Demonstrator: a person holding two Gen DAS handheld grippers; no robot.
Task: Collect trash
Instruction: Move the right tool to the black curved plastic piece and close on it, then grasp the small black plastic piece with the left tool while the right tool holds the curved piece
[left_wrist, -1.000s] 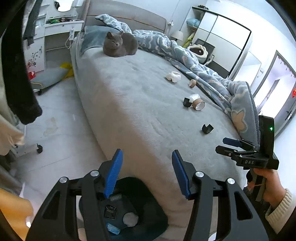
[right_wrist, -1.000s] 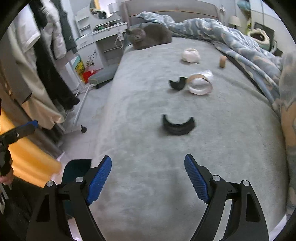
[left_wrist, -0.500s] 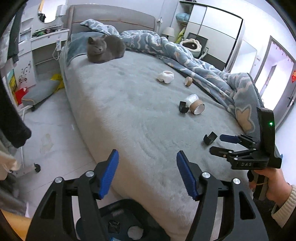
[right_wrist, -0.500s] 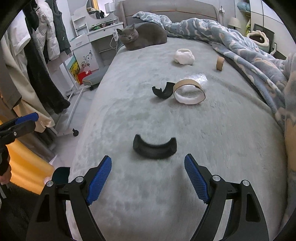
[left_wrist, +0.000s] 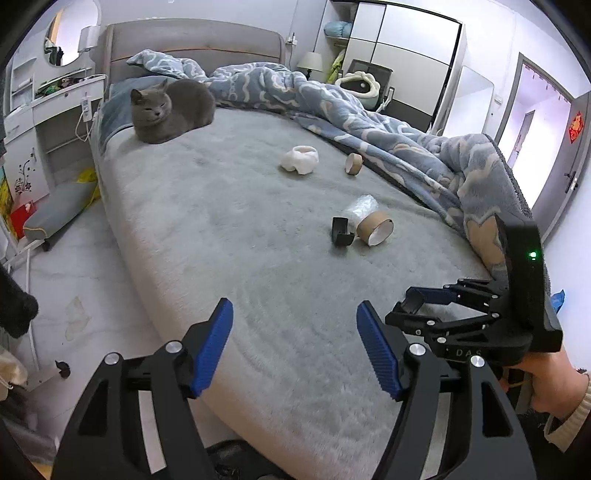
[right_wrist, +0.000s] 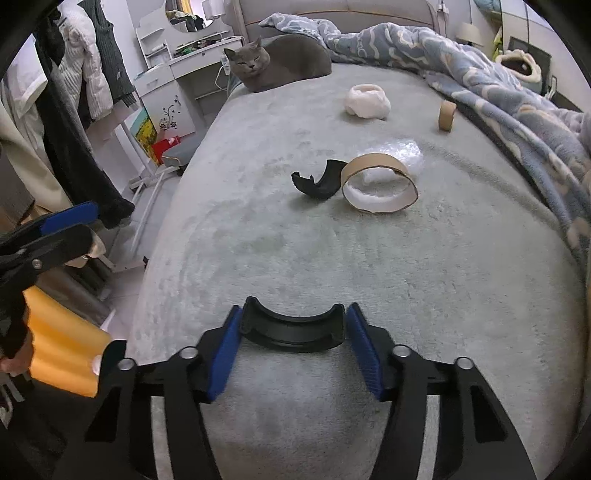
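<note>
My right gripper (right_wrist: 294, 314) is low over the grey bed, its jaws closing. Its blue pads touch both ends of a black curved plastic piece (right_wrist: 291, 330) that lies between them. The left wrist view shows the same gripper (left_wrist: 417, 306) at the right, held by a hand. My left gripper (left_wrist: 294, 314) hovers at the bed's near edge, jaws opening and with nothing between them. Farther up the bed lie a second black piece (right_wrist: 319, 181), a cardboard tape ring (right_wrist: 378, 184) with clear wrap, a white crumpled lump (right_wrist: 367, 101) and a small cardboard roll (right_wrist: 446, 115).
A grey cat (left_wrist: 171, 110) rests near the headboard. A blue patterned duvet (left_wrist: 406, 147) is bunched along the bed's right side. A dark bin rim (left_wrist: 236, 456) shows below my left gripper. Clothes (right_wrist: 74, 110) hang at the left, above the tiled floor.
My right gripper moved forward to the black curved piece and closed on its ends. My left gripper swung from above the bin toward the bed, and its jaws widened.
</note>
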